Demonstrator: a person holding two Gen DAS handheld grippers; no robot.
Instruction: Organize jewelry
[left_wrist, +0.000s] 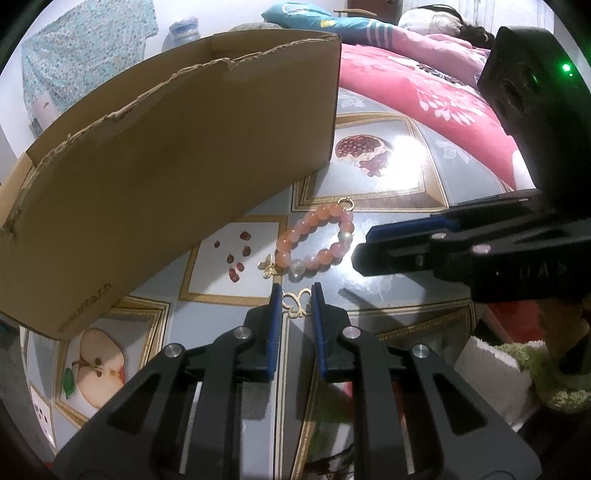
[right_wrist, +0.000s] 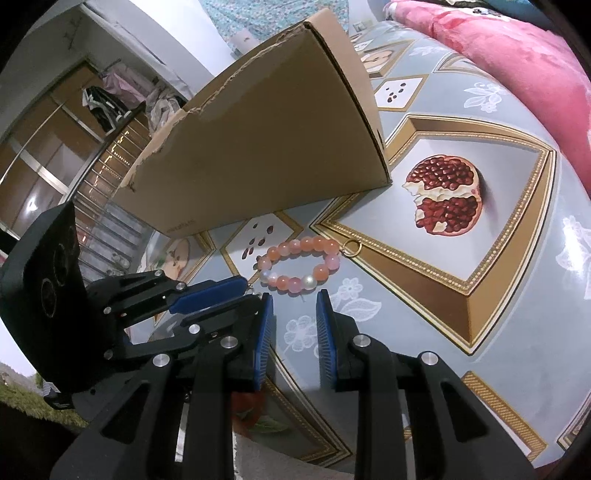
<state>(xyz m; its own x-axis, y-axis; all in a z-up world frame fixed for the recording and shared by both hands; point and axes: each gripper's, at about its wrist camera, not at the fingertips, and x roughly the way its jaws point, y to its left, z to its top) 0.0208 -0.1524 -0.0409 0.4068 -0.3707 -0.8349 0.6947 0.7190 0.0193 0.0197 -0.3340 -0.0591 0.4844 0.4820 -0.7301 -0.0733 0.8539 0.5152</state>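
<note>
You're working over a glossy fruit-printed tablecloth (right_wrist: 461, 295) (pomegranates, apples), with a pink floral quilt (left_wrist: 424, 96) behind and a wooden sliding wardrobe (right_wrist: 44, 166) beyond.

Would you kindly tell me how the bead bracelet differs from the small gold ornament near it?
The bead bracelet is a loop of round orange-pink and white beads; the gold ornament is flat openwork metal. The bracelet is larger. It lies free on the tablecloth, while the ornament sits between the left hand-held gripper's fingers. Both carry gold metal.
</note>
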